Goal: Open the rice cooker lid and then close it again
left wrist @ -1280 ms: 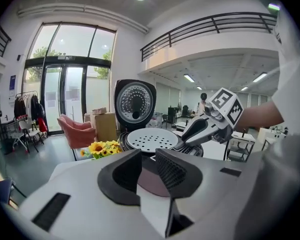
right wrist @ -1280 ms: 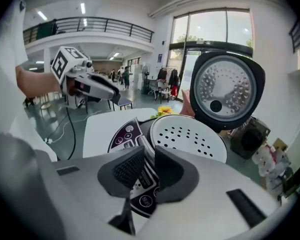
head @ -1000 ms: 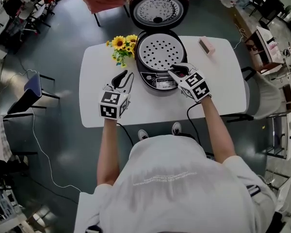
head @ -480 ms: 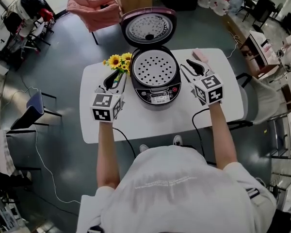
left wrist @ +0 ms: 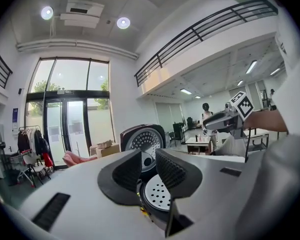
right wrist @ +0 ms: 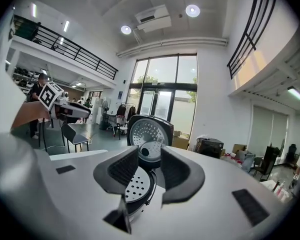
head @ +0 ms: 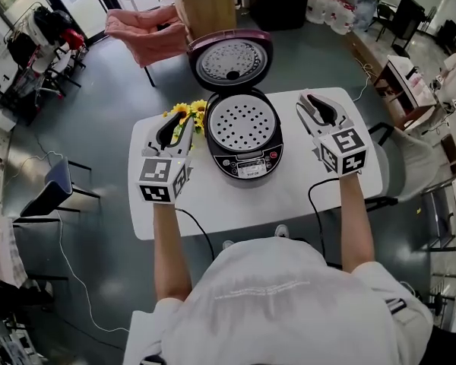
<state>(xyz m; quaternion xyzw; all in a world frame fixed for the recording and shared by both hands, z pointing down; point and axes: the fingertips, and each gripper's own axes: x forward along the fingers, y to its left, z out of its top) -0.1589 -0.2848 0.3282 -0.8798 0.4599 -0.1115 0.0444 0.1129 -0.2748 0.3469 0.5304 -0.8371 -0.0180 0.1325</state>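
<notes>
The rice cooker [head: 243,135] stands mid-table with its lid [head: 229,59] tipped back upright and a perforated steam tray [head: 242,122] showing inside. My left gripper [head: 169,131] hangs in the air left of the cooker, open with nothing between its fingers. Raised to the cooker's right is my right gripper [head: 317,106], whose jaws have just been opening and hold nothing. In the left gripper view the lid [left wrist: 142,140] shows past the left gripper [left wrist: 149,159]. The right gripper view has the lid [right wrist: 149,134] beyond the right gripper [right wrist: 150,166].
The white table [head: 289,196] carries a bunch of sunflowers [head: 184,116] just left of the cooker. A black cord [head: 313,204] drops over its near edge. A pink chair [head: 144,33] and a cardboard box [head: 205,6] stand behind, a blue chair [head: 49,188] at the left.
Both grippers have risen and spread apart. The right one left the cooker's front panel and swung to its right side. The lid has stayed up.
</notes>
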